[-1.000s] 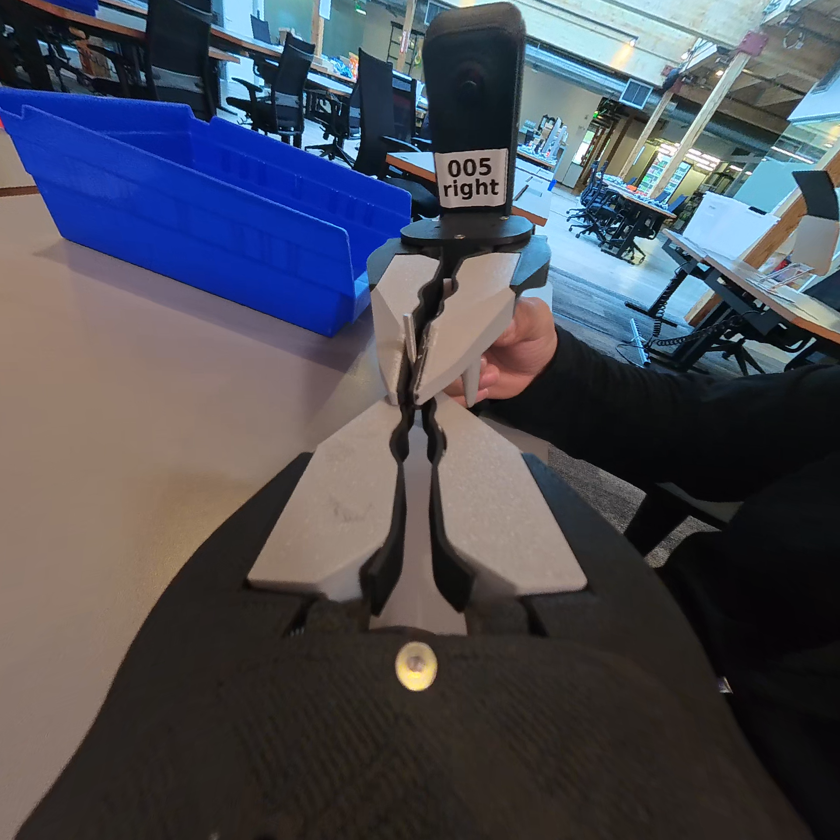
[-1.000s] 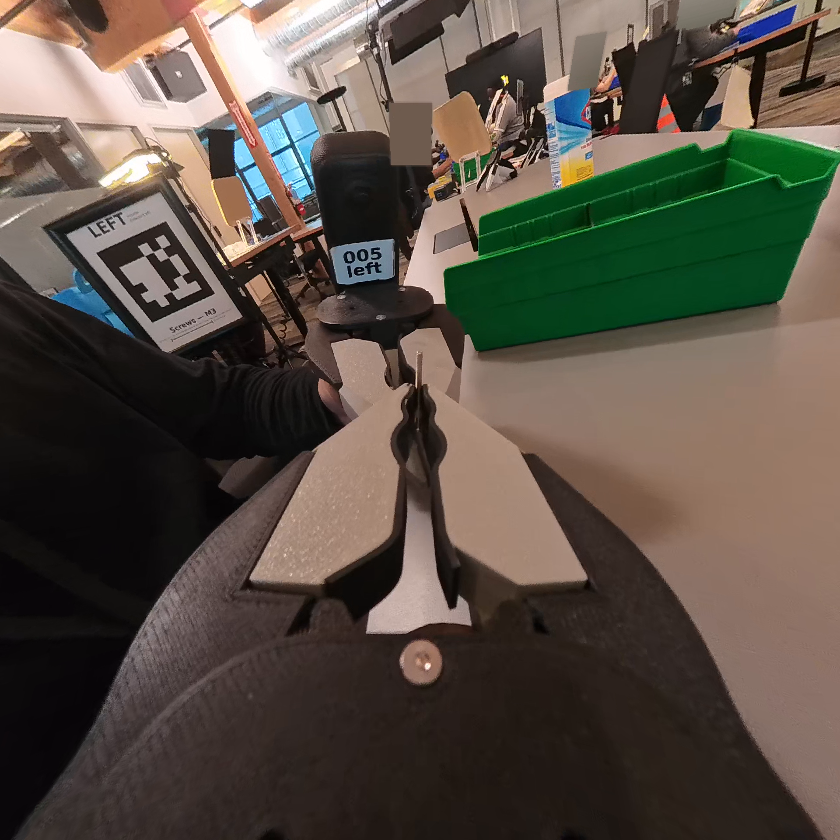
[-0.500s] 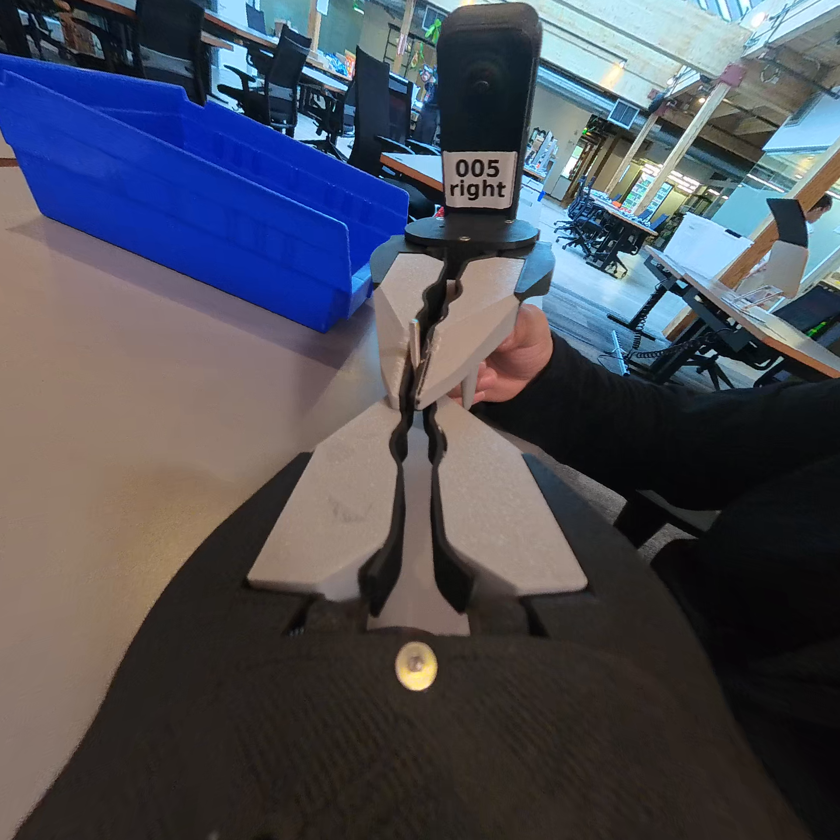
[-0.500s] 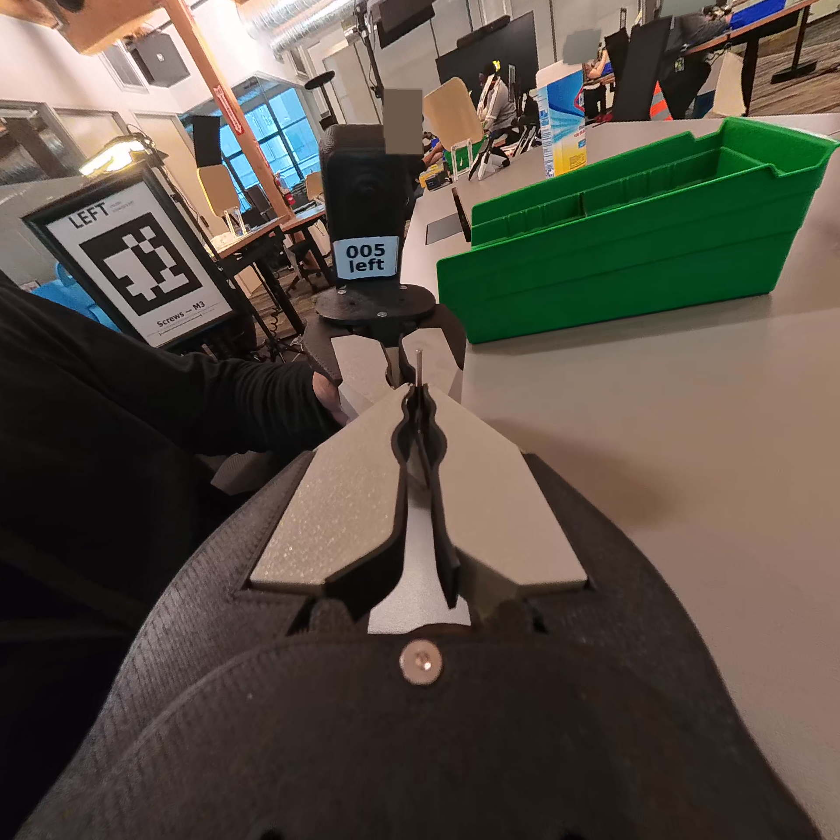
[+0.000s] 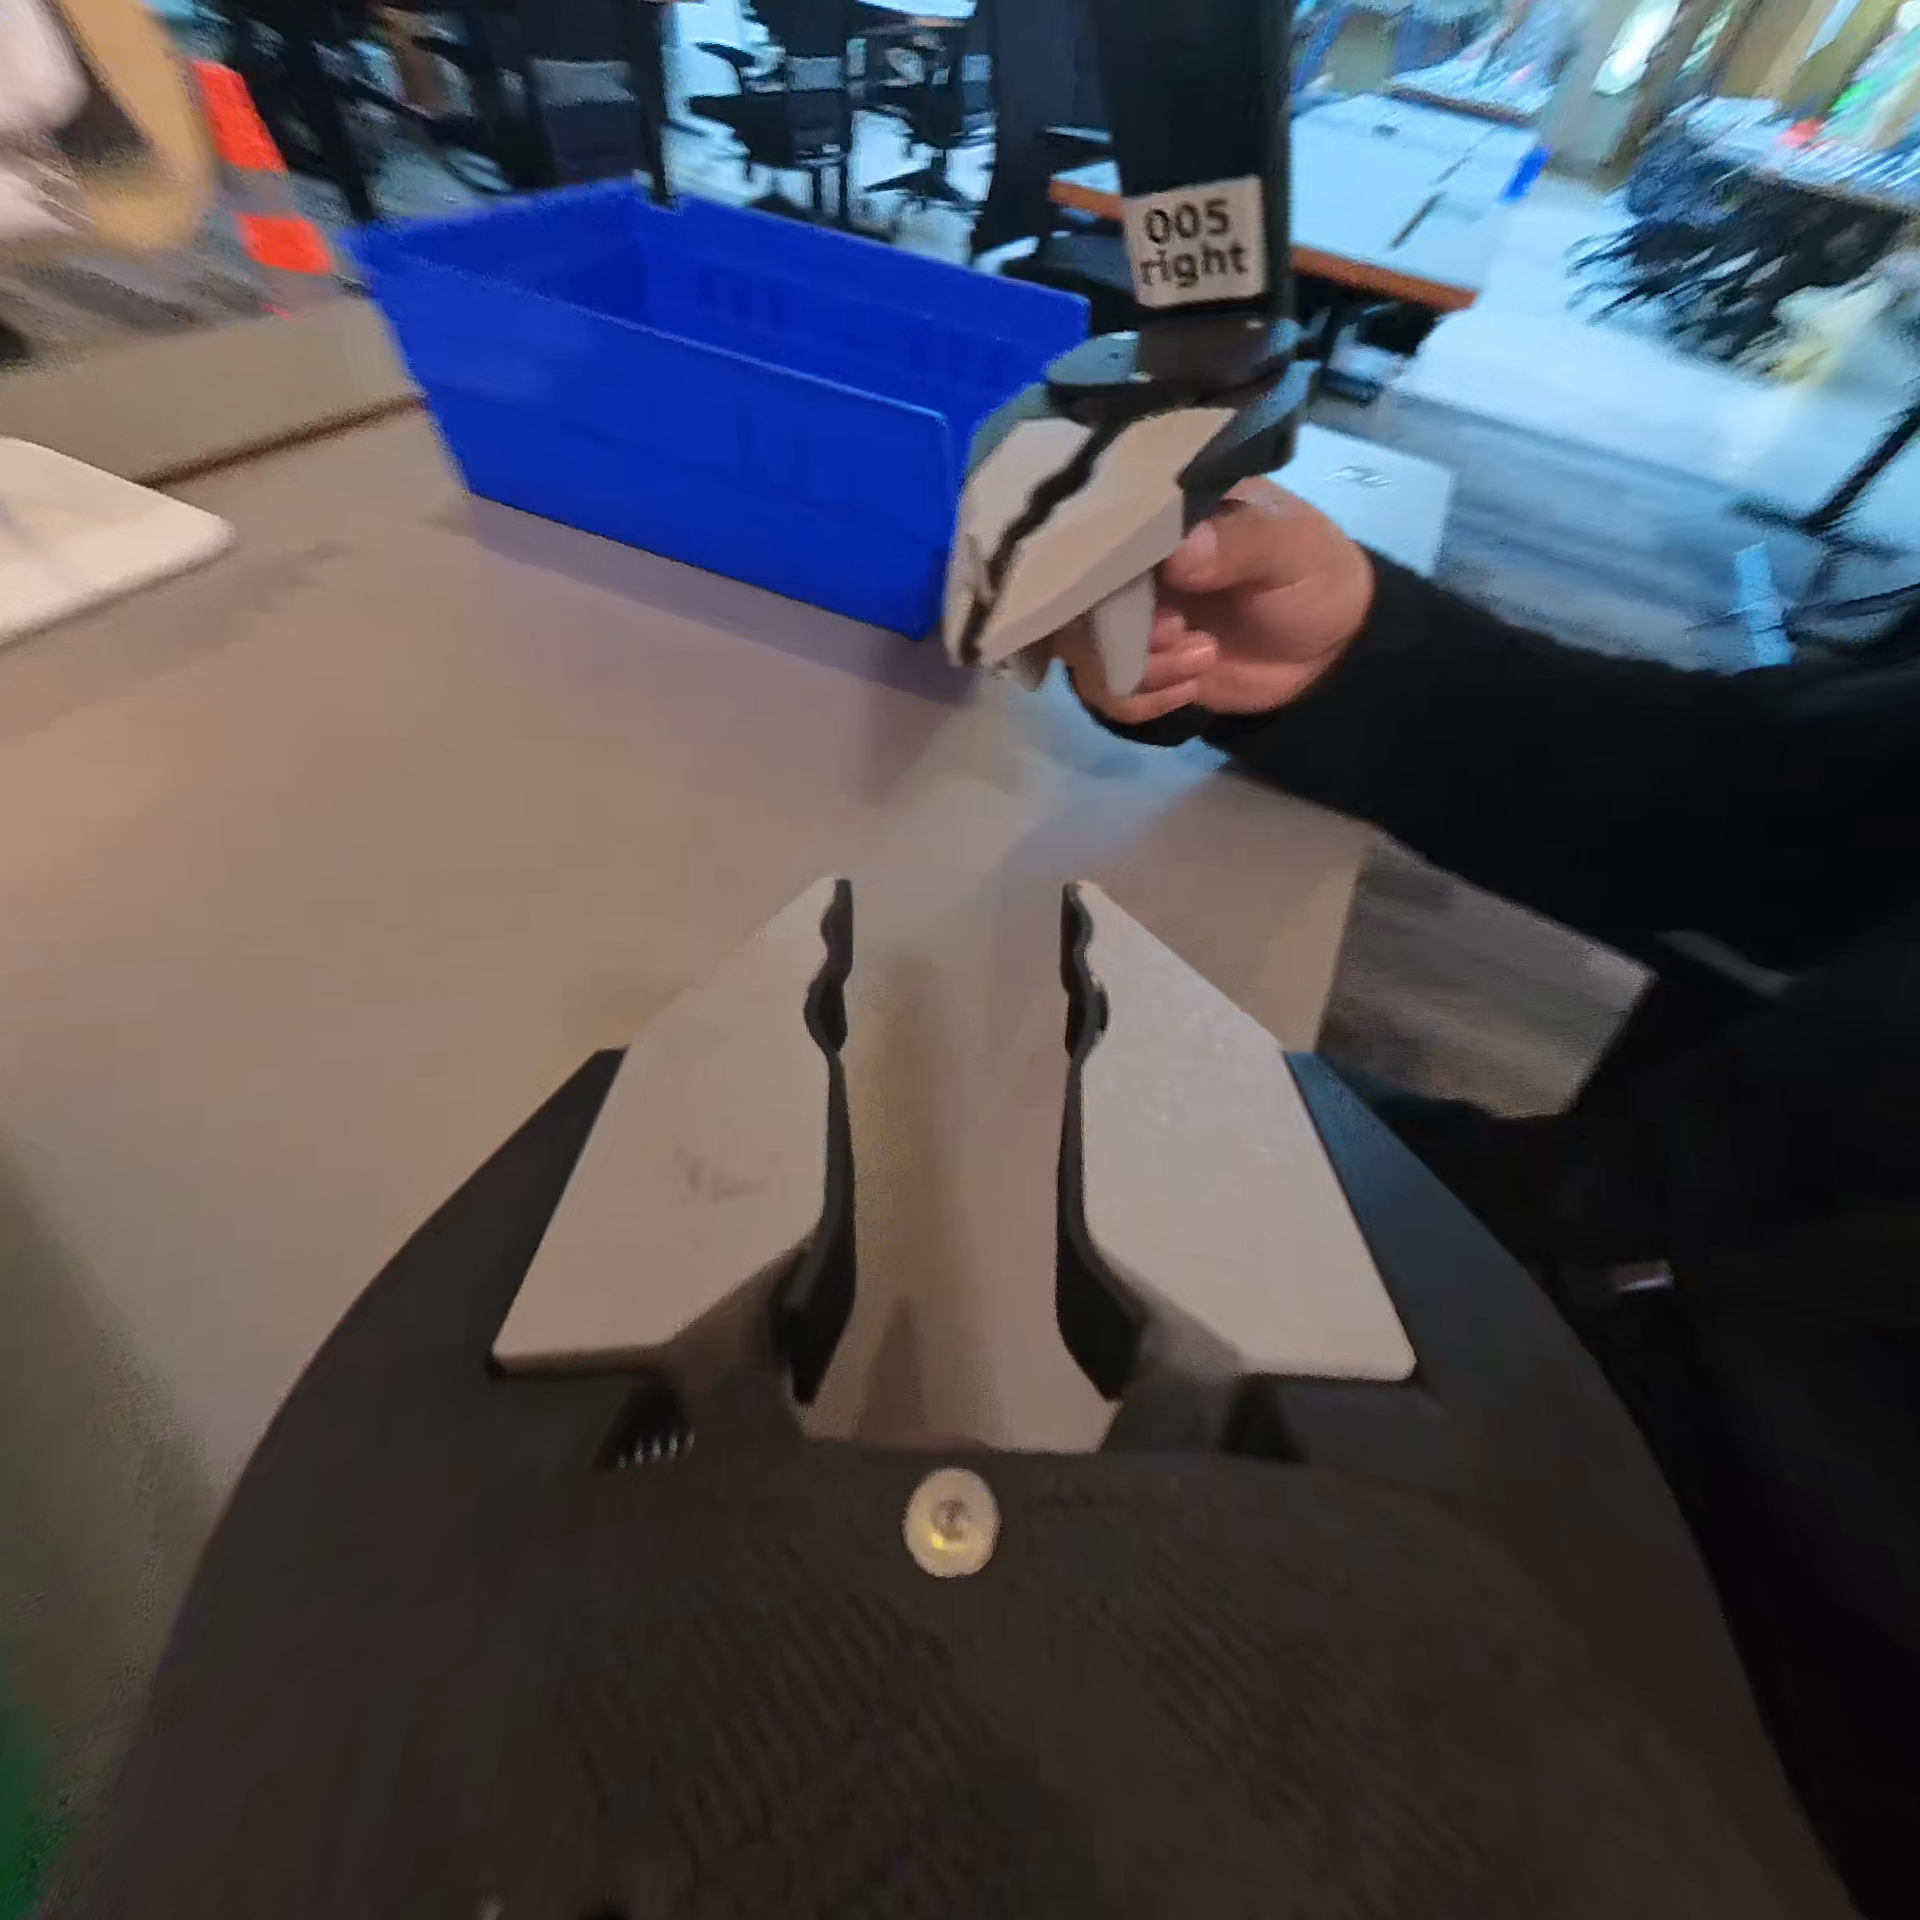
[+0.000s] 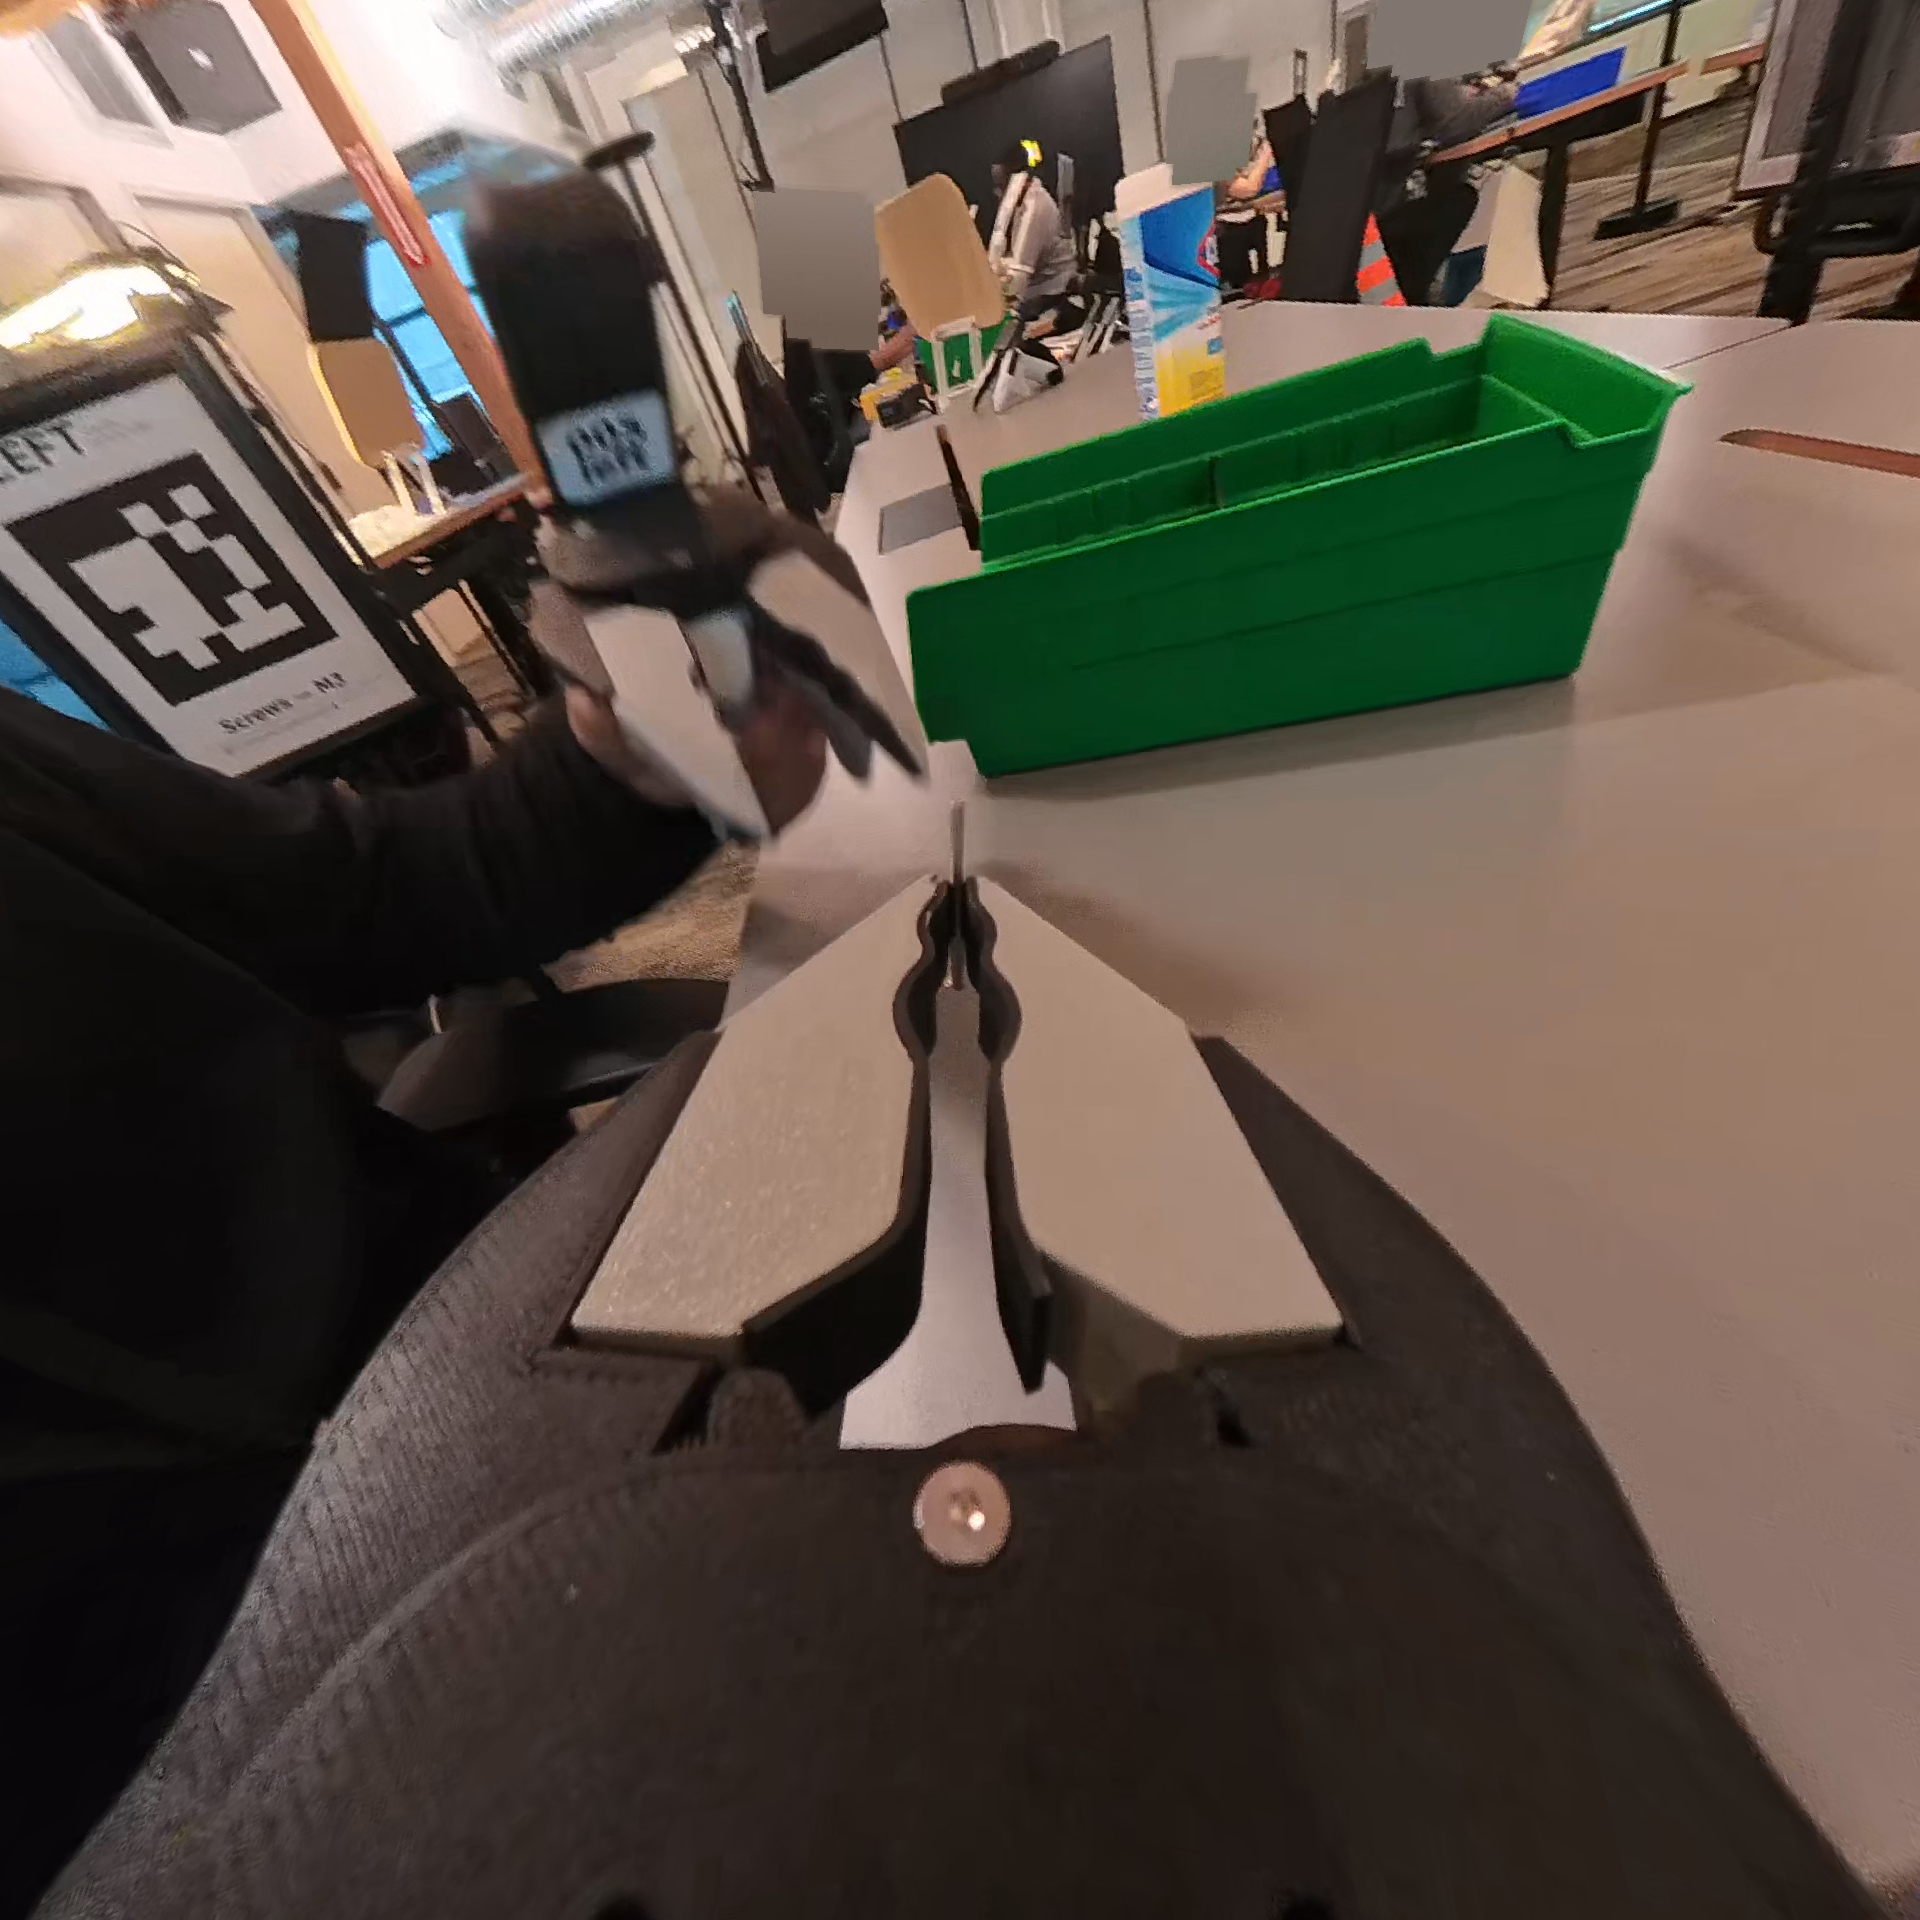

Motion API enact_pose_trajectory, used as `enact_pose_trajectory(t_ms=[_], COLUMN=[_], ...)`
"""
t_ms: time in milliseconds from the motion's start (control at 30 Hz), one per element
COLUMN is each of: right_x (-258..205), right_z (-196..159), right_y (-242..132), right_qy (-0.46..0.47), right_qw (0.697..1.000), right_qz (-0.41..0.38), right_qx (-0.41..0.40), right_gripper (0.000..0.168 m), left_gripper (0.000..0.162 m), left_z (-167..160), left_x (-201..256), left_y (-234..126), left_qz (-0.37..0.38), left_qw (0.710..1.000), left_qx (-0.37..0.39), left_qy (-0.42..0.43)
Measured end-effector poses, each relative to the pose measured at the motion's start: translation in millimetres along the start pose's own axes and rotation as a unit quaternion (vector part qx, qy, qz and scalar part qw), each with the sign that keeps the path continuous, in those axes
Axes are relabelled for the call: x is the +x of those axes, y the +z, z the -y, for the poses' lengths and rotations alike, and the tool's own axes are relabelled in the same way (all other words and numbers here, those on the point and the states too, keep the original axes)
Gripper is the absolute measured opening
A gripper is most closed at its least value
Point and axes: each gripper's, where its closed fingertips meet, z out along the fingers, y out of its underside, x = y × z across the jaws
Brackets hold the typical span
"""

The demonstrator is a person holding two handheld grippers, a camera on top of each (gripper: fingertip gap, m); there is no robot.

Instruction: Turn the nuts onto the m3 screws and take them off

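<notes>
On the grey worktop no nut is seen. The left hand-held gripper is spread wide and empty, while the right hand-held gripper is clenched on the thin M3 screw. The screw is judged stiff, light and slippery, best pinched low on its shank.

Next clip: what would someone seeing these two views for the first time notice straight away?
Probably the bright bins: a blue bin at the table's far side in the left wrist view and a green bin on the table in the right wrist view. Next, the right tool, shut on a thin screw that sticks out past its tips. The left tool stands wide open and empty above the grey table.
</notes>
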Motion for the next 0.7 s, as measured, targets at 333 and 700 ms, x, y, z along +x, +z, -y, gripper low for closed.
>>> enact_pose_trajectory(t_ms=[333, 700], right_x=[6, 2], right_z=[-5, -10], right_y=[-6, 2], right_qy=[-0.008, -0.004], right_qw=[1.0, 1.0], right_qz=[-0.015, -0.002], right_qx=[-0.017, -0.03], right_gripper=[0.0, 0.0], left_gripper=[0.022, 0.026], left_z=[1, -142], left_x=[-156, -222], left_y=[-176, -210], left_qz=[0.201, 0.199], left_qw=[0.954, 0.84], left_qx=[-0.22, -0.464], left_qy=[-0.001, -0.197])
